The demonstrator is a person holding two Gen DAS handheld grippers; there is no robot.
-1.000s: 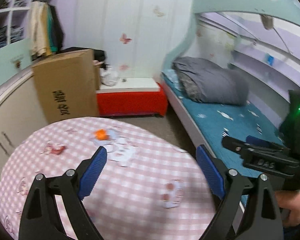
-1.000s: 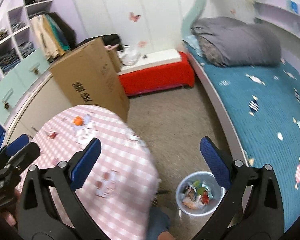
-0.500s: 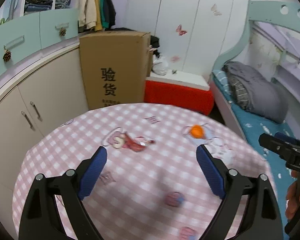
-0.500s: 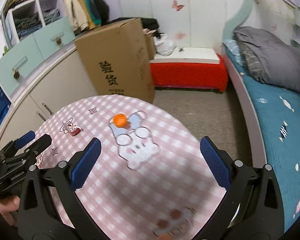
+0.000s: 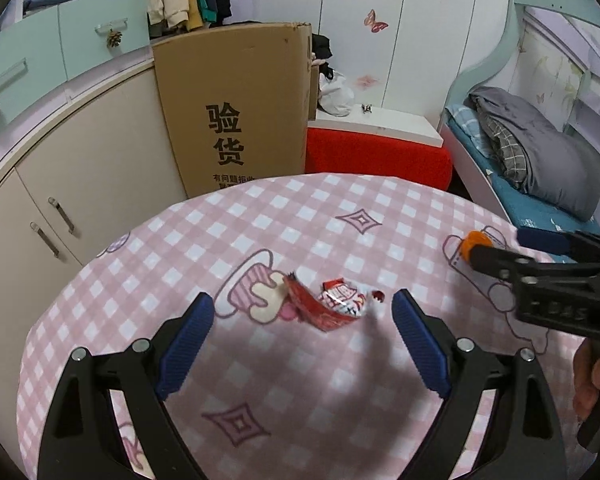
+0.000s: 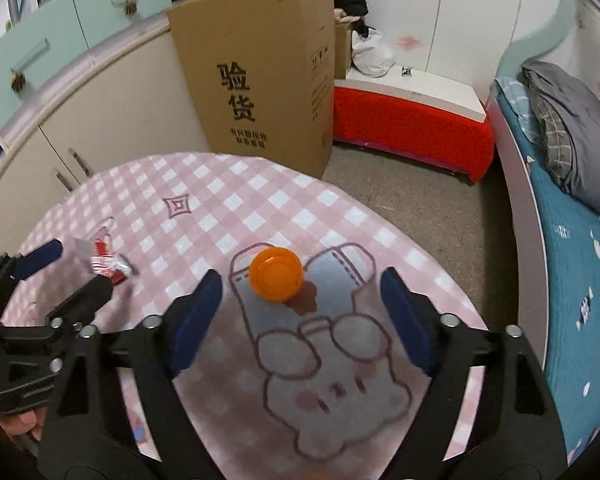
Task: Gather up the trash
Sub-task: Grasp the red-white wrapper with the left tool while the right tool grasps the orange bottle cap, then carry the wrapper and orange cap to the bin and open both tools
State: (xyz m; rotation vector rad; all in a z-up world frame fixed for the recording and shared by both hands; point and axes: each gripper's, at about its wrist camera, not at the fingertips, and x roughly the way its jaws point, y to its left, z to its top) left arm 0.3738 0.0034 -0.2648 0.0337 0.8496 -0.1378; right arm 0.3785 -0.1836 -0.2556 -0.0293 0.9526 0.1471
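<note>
A crumpled red and white wrapper (image 5: 329, 303) lies on the round pink checked table (image 5: 260, 232). My left gripper (image 5: 303, 322) is open, its blue pads on either side of the wrapper and just short of it. An orange bottle cap (image 6: 276, 274) lies further right on the table. My right gripper (image 6: 302, 295) is open around the cap, a little short of it. The wrapper also shows in the right wrist view (image 6: 105, 255), and the cap in the left wrist view (image 5: 473, 241), partly behind the right gripper's fingers (image 5: 500, 258).
A tall cardboard box (image 5: 236, 104) stands behind the table against beige cupboards (image 5: 80, 168). A red bench with a white top (image 6: 412, 108) is at the back. A bed with a grey blanket (image 6: 572, 136) runs along the right. Carpet floor (image 6: 412, 208) lies between.
Both grippers have come down and forward toward the table. The wrapper now sits between my left pads and the orange cap between my right pads. Both stay open.
</note>
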